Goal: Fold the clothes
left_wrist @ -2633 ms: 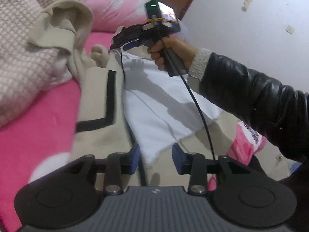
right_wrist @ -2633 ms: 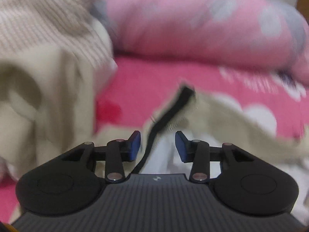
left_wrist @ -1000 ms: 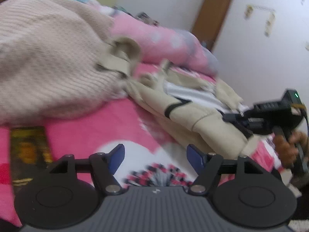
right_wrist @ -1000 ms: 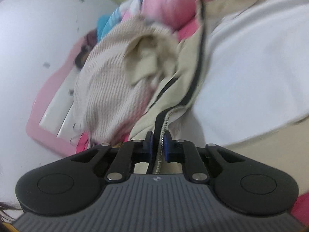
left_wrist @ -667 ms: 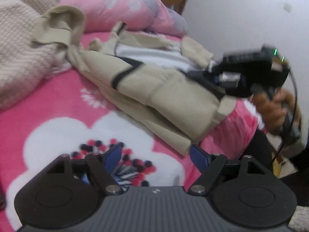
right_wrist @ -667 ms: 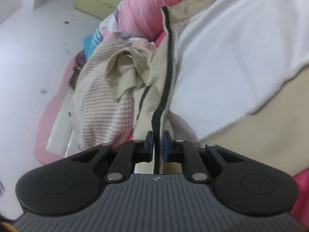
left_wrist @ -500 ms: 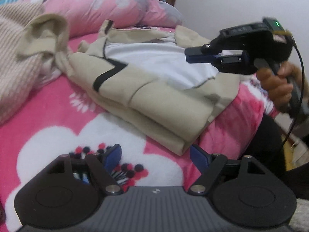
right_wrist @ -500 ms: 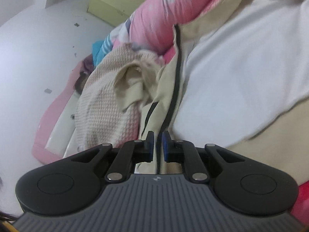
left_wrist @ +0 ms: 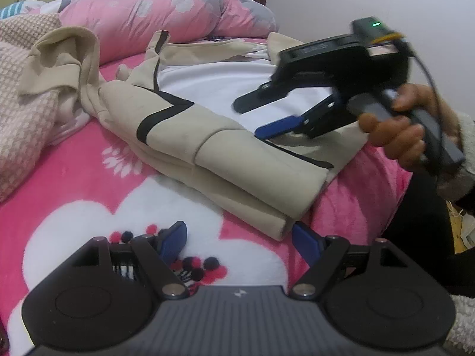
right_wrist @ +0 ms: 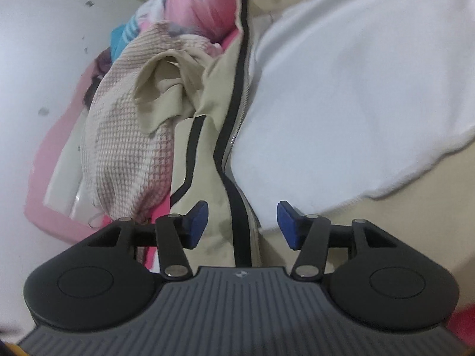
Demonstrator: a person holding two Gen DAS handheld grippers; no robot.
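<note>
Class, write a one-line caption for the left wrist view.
Right gripper open above the beige jacket on the pink blanket.

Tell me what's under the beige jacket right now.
The beige jacket lies on the pink floral blanket, its white lining facing up. The sleeve end drapes over a knitted sweater. Anything beneath its folded layers is hidden.

bare blanket (left_wrist: 74, 178) near, jacket (left_wrist: 225, 160) ahead

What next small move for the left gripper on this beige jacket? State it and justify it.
Probably ease the left gripper forward and close on the beige jacket at its folded near corner. Its fingers stand open just short of that corner, while the right gripper, which has just been opening, hangs empty above the white lining.
</note>
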